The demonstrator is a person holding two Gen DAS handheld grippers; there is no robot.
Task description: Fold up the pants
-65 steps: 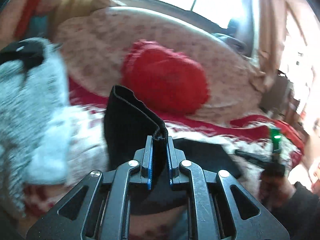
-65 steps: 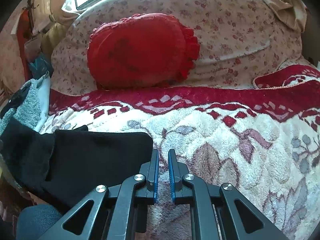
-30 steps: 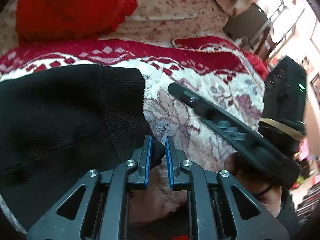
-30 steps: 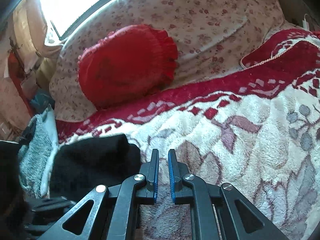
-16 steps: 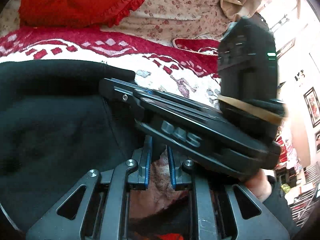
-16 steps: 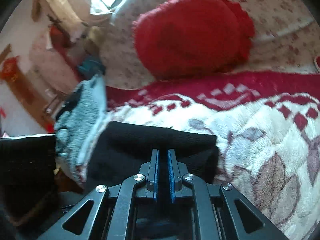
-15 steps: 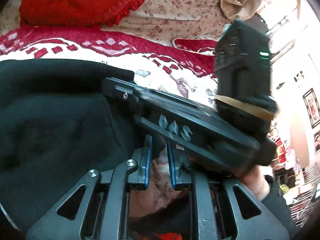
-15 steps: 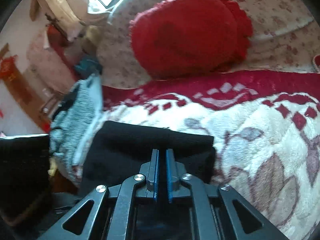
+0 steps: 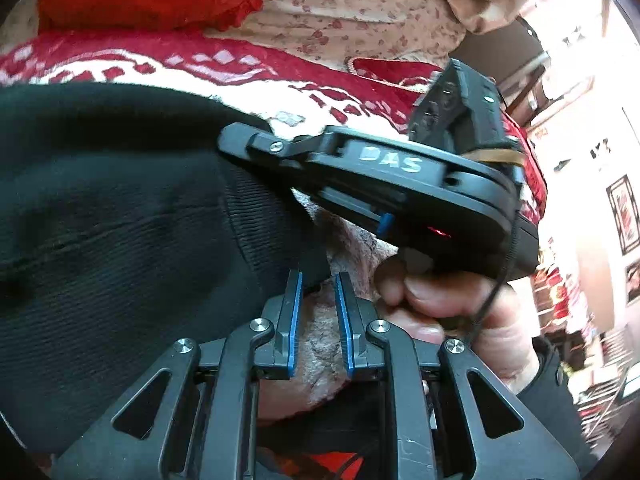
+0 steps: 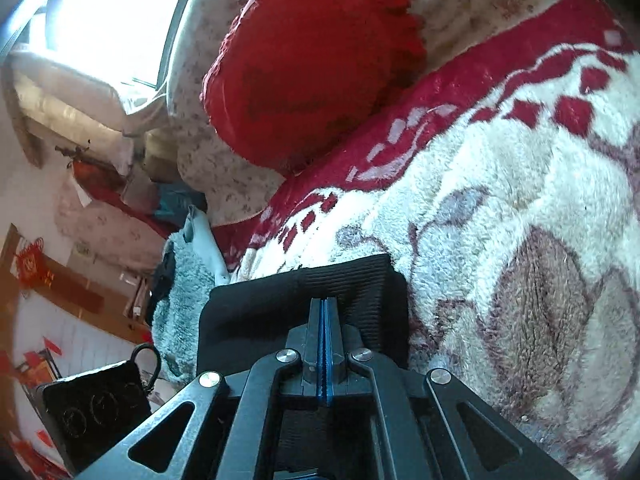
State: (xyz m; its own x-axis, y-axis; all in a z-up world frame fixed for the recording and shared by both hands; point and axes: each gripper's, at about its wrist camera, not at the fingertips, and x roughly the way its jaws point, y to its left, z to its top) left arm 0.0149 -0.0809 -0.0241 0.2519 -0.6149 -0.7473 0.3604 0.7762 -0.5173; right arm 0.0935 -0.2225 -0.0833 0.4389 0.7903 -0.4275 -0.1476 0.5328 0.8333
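The black pants (image 9: 120,220) lie folded on the fleecy blanket (image 9: 324,344), with the ribbed hem towards the right. My left gripper (image 9: 318,280) stands at the hem's near corner, its jaws a narrow gap apart. Blanket shows through the gap and the pads do not press on the cloth. A hand (image 9: 440,304) holds my right gripper (image 9: 230,138), which reaches in from the right with its tip on the pants' far edge. In the right wrist view, the right gripper (image 10: 325,300) is shut, with nothing between its pads, over the ribbed hem of the pants (image 10: 272,304).
A red frilled cushion (image 10: 312,60) leans on a floral pillow (image 10: 192,168) at the head of the bed. A grey fluffy garment (image 10: 180,284) lies left of the pants. White and red blanket (image 10: 500,200) spreads to the right.
My right gripper has shut and swung left, tilting, from beside the pants onto their ribbed hem. The left gripper has stayed at the hem's corner, its jaws a little wider.
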